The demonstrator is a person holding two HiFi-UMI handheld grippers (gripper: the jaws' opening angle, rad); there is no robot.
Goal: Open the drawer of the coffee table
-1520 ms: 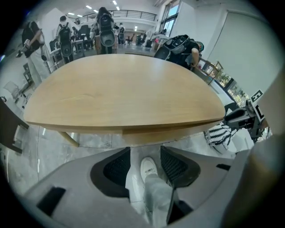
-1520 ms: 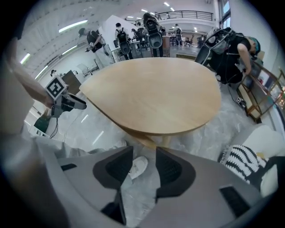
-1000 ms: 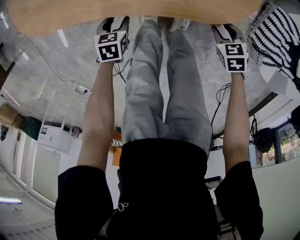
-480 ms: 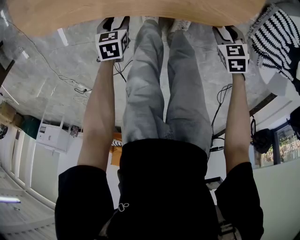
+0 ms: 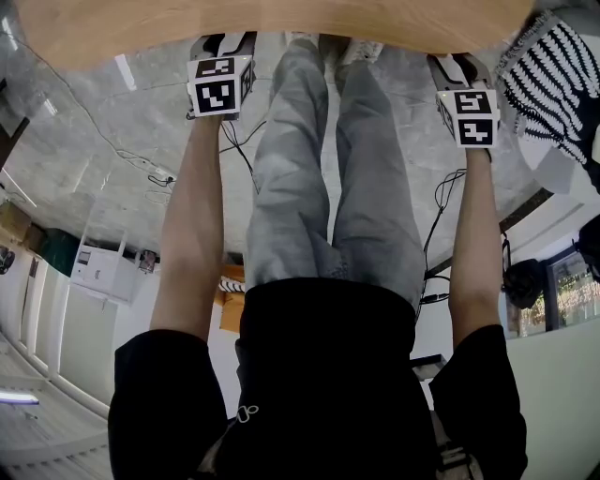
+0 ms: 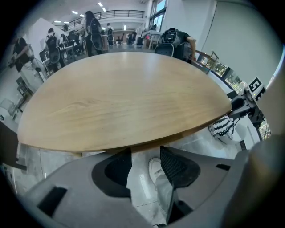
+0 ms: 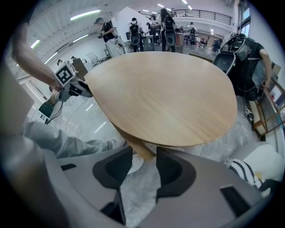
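The round wooden coffee table (image 5: 272, 23) fills the top of the head view, and its top (image 6: 124, 98) lies straight ahead of both grippers. No drawer shows in any view. My left gripper (image 5: 225, 42) hovers at the table's near edge; its jaws (image 6: 146, 167) are open with only floor and a white shoe between them. My right gripper (image 5: 455, 64) is held level with it at the right, open (image 7: 144, 167) and empty. A wooden leg (image 7: 133, 142) under the table top (image 7: 164, 93) shows just beyond the right jaws.
My legs in grey trousers (image 5: 319, 169) stand between the two arms. A black-and-white striped object (image 5: 548, 80) sits on the floor to the right. Cables (image 5: 150, 169) trail over the grey floor at the left. People and chairs stand beyond the table.
The left gripper has crept slightly forward toward the table edge. The right gripper has hardly moved.
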